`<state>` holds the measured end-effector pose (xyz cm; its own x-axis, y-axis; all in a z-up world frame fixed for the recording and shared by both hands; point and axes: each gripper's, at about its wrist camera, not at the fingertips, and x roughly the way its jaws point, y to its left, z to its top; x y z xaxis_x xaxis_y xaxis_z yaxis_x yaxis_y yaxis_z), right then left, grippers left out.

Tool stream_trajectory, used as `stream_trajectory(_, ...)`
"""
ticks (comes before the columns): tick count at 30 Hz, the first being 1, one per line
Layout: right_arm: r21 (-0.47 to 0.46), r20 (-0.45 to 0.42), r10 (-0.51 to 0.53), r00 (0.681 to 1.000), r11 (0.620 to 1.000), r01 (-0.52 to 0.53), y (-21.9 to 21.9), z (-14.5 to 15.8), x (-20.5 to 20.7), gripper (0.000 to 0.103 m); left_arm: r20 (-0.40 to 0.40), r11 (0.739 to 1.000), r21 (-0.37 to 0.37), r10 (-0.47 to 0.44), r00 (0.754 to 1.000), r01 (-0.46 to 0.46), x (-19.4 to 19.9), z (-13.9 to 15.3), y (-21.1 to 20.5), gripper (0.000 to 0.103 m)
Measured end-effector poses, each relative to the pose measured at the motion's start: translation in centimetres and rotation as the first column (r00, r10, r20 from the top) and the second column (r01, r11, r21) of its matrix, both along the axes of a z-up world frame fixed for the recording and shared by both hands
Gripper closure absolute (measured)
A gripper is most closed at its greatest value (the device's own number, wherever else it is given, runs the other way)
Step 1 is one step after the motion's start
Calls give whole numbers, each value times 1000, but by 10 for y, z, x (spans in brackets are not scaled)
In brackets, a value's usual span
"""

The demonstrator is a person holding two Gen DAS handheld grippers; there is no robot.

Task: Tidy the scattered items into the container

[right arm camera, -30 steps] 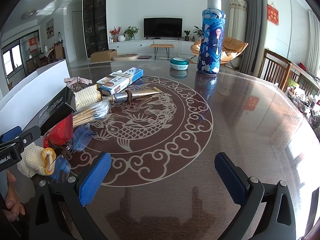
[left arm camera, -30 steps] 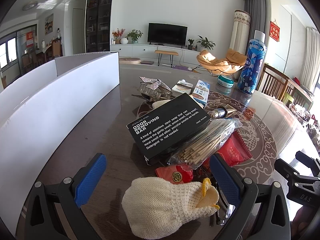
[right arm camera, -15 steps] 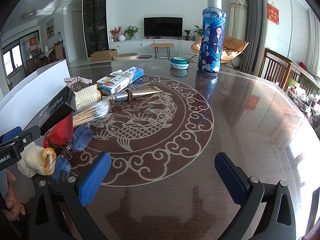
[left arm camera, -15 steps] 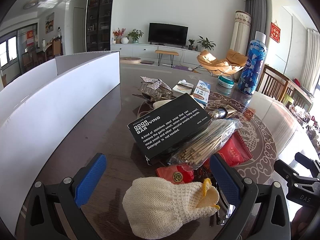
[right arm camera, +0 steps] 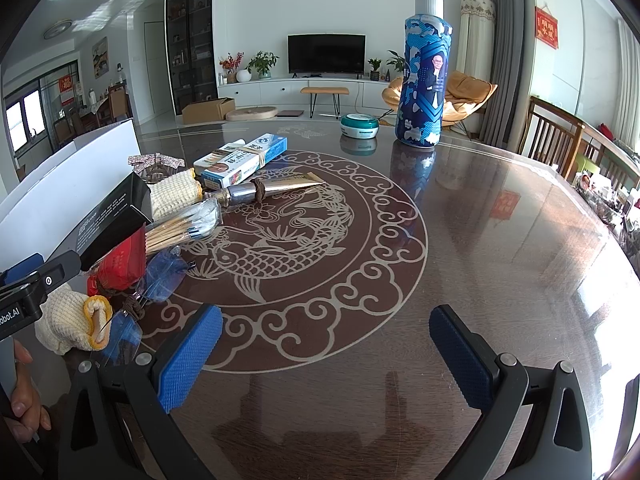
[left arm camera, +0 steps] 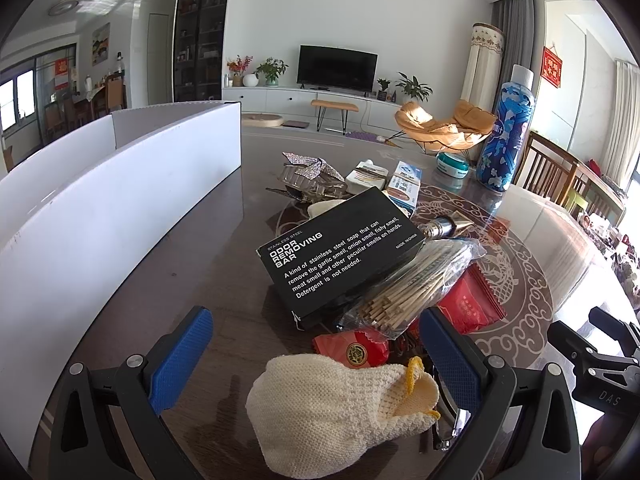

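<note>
A pile of items lies on the dark table: a cream knitted mitt (left arm camera: 340,400), a black odor-bar box (left arm camera: 340,256), a bag of wooden sticks (left arm camera: 416,284), red packets (left arm camera: 468,304), a toothpaste box (right arm camera: 244,158) and a metallic tube (right arm camera: 272,190). A white open box (left arm camera: 120,184), the container, stands at the left. My left gripper (left arm camera: 316,364) is open with the mitt between its fingers, untouched. My right gripper (right arm camera: 324,356) is open and empty over the table's fish pattern, right of the pile.
A tall blue bottle (right arm camera: 424,76) and a small teal round tin (right arm camera: 360,125) stand at the table's far side. A sparkly hair clip (left arm camera: 308,176) lies beyond the black box. Wooden chairs (right arm camera: 560,136) stand at the right edge.
</note>
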<state>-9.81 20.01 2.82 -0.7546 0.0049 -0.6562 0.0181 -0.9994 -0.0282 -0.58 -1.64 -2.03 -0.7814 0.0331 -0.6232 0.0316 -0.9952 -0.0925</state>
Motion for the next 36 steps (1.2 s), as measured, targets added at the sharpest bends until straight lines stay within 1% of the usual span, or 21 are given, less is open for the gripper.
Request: stream_trajectory(36,-3,6,3,1000,1000,-3,-1,-2,-1,0,-3,1000,4,1,1000,-1,0,0,-2,0)
